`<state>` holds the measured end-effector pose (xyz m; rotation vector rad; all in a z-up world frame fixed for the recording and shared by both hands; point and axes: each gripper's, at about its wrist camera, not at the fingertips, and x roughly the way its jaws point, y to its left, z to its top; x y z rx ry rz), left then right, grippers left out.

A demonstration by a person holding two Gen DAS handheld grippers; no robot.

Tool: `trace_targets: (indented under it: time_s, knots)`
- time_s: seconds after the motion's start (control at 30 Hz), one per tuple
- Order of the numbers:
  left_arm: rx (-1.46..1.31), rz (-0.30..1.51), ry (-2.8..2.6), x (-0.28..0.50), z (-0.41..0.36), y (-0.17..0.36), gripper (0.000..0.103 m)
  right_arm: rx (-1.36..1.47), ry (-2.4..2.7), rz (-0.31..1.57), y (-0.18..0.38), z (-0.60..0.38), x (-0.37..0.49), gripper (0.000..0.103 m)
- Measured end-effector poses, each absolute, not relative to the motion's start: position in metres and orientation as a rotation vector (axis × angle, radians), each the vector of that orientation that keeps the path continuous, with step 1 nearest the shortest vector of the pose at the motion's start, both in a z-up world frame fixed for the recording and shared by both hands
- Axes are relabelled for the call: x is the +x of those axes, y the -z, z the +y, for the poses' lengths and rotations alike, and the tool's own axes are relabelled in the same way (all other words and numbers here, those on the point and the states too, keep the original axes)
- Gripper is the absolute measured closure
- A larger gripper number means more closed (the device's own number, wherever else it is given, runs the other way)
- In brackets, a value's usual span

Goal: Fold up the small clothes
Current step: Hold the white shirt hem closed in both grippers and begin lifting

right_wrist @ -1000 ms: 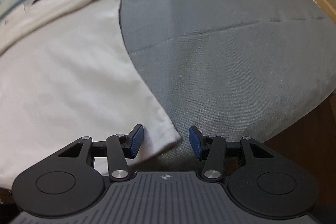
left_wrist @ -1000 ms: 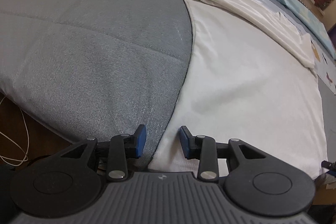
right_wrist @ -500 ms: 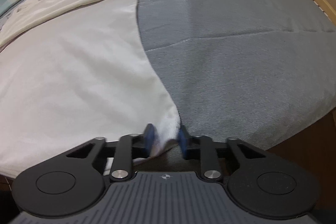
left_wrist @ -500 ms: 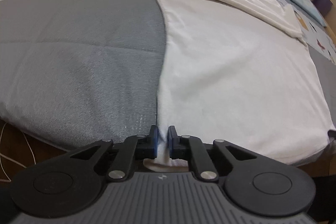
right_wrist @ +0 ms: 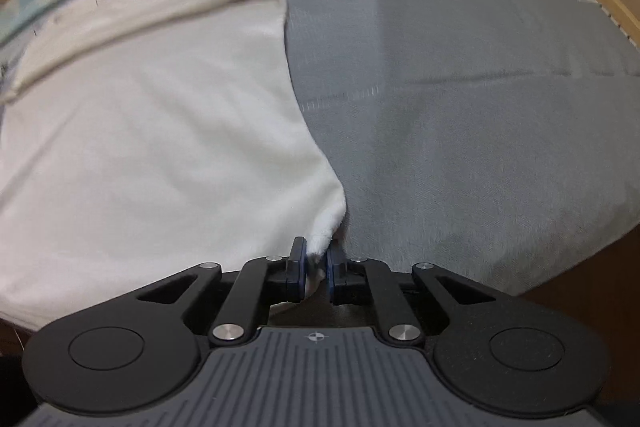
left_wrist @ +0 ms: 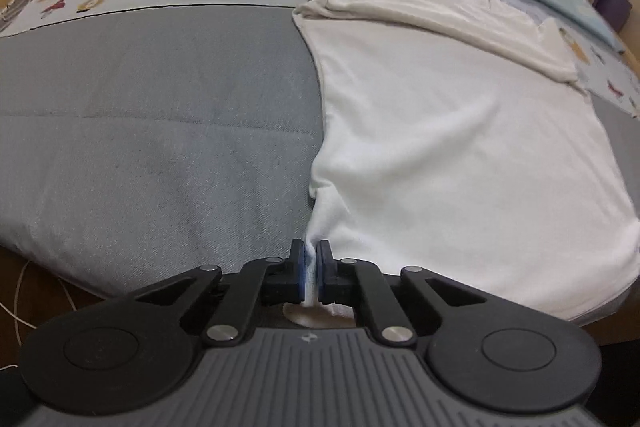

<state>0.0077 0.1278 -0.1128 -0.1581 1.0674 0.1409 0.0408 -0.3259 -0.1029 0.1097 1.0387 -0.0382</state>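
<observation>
Left wrist: left tool point(left_wrist: 311, 261) pinches white shirt point(left_wrist: 460, 147) corner, level.

Both wrist views look low, close across the same white shirt point(left_wrist: 440, 155).

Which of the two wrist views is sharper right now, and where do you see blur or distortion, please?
Left wrist view: sharp, the white shirt and grey mat crisp, though fisheye bends the edges. Right wrist view: motion-blurred, the shirt smeared; only the right claw looks crisp.
</observation>
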Motion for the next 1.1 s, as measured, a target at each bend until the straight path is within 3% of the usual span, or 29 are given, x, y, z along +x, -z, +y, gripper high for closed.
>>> trace_targets:
  time_s: [0.27,1.1]
  knots:
    - [-0.154,1.152,-0.125,0.011,0.122,0.124,0.095,0.076,0.068,1.1,0.112,-0.322,0.043,0.086]
    - [-0.171,1.113,-0.147,0.009,0.129,0.115,0.097,0.077,0.064,1.098,0.111,-0.321,0.043,0.086]
